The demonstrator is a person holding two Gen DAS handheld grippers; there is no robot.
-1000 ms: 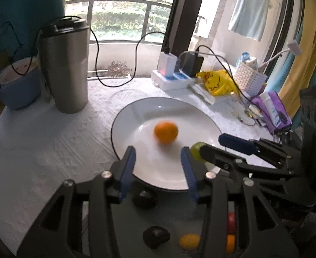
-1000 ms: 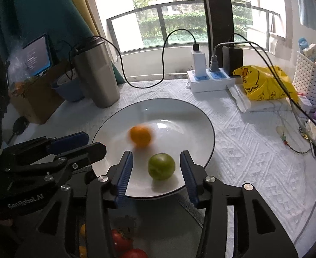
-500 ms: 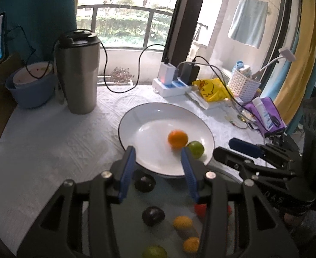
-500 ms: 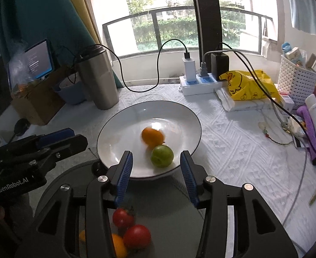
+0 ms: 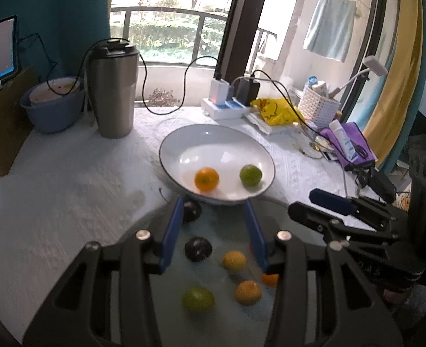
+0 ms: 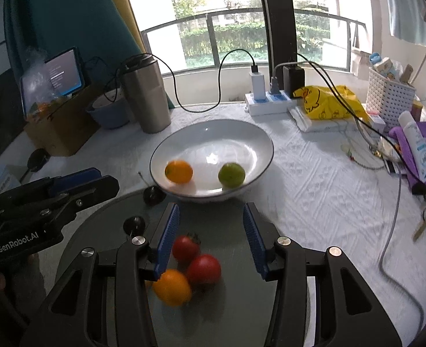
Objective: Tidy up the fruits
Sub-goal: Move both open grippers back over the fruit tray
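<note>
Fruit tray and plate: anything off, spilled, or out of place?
One oddity: a dark plum sits at the grey tray's far edge, touching or nearly touching the white plate. The orange and green fruit lie inside the plate. Nothing looks spilled or damaged.

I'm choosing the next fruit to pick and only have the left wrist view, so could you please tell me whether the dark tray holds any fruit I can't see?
Observer: Yes. The right wrist view shows two red tomatoes lying side by side on the tray. In your view they are hidden.
Operator: Thank you. I see the right tongs only from the side. Are they free to take one?
Observer: The right tongs are open and hold nothing. The tomatoes lie on the tray below the gap between their fingers.
</note>
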